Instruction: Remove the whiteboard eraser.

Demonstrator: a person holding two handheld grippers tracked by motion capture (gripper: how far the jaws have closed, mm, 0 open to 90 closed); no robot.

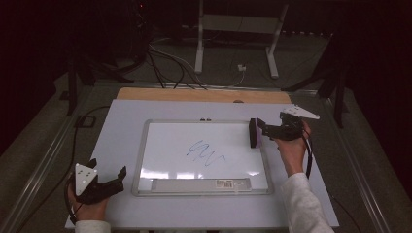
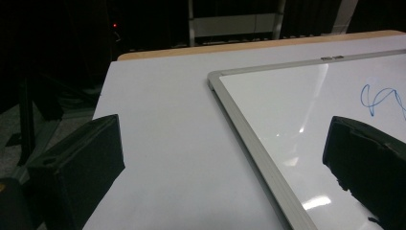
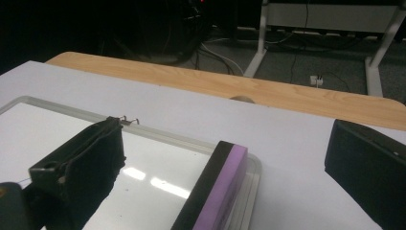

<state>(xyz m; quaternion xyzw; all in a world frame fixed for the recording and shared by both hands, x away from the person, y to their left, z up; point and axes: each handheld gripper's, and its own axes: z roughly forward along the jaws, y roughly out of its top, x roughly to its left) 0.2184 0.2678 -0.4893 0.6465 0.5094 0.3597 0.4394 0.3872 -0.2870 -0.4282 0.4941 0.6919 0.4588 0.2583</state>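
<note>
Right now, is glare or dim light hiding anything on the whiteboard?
High view: room behind is nearly black, yet the blue scribble on the whiteboard reads clearly; bright reflections streak its near edge. Left gripper view: glare patches on the board, scribble visible at the right edge. Right gripper view: reflections beside the eraser; the near jaws look soft.

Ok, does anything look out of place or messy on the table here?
Nothing looks broken or spilled. The whiteboard lies flat on the table, a blue scribble marks its middle, and the eraser sits at its right frame.
</note>
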